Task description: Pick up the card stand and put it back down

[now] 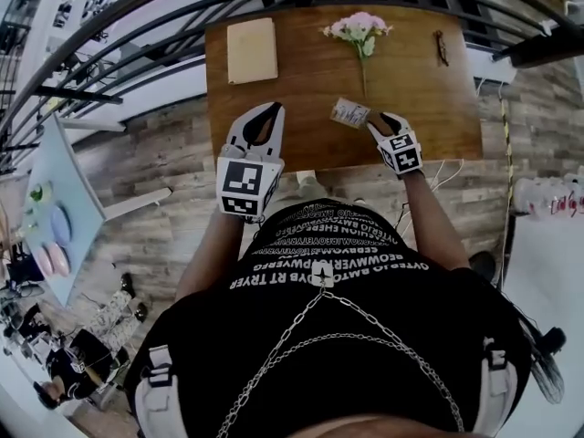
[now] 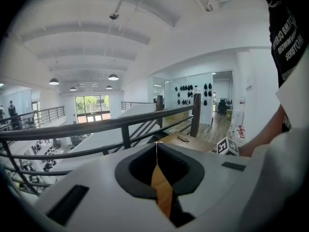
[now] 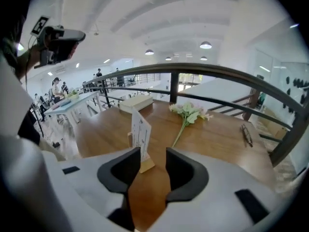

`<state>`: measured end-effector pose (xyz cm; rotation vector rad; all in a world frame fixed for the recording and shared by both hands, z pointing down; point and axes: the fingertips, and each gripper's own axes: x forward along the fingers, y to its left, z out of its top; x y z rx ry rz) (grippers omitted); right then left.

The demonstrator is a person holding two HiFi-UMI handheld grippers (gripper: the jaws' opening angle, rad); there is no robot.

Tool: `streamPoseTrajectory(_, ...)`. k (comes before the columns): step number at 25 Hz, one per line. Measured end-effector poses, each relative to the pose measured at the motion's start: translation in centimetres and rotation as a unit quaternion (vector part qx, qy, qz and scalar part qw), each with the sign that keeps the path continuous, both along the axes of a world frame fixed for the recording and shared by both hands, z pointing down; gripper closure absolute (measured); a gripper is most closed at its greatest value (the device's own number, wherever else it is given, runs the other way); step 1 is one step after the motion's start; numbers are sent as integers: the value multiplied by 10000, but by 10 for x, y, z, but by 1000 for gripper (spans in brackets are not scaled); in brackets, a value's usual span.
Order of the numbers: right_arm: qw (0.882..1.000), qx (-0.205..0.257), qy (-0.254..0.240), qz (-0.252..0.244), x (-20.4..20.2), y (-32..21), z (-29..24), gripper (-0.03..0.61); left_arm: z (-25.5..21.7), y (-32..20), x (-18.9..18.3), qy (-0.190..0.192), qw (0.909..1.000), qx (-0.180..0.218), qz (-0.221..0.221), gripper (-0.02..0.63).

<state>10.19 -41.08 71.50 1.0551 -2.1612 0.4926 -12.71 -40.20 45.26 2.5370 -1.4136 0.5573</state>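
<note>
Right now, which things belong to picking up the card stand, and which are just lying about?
Job: card stand, between the open jaws of the right gripper.
Lying about: book, pink flowers, small dark object; left gripper idle, jaws together.

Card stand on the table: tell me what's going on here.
A person works at a wooden table with a gripper in each hand. The right gripper is at the card stand. Its fingers are apart, and the stand's wooden base sits between them, close to one finger, not clamped. It appears to rest on the table. The left gripper is shut and empty. Flowers lie further back.
</note>
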Motion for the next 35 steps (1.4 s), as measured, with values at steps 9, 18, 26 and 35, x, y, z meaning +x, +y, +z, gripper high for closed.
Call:
streamPoseTrajectory(9, 9922, 951, -694, 419, 39, 36, -111, 468, -23, 23, 49, 130, 9993, 296, 193, 584)
streamPoseTrajectory(18, 9772, 1801, -1017, 487, 87, 68, -215, 538, -37, 55, 104, 196, 9983, 492, 241, 584)
streamPoseTrajectory(26, 9723, 2017, -1125, 350, 120, 100, -262, 563, -43, 94, 144, 117, 9983, 560, 134, 584)
streamPoseTrajectory(35, 9676, 2103, -1389, -150, 115, 117, -279, 563, -47, 137, 148, -269, 9985, 422, -219, 584)
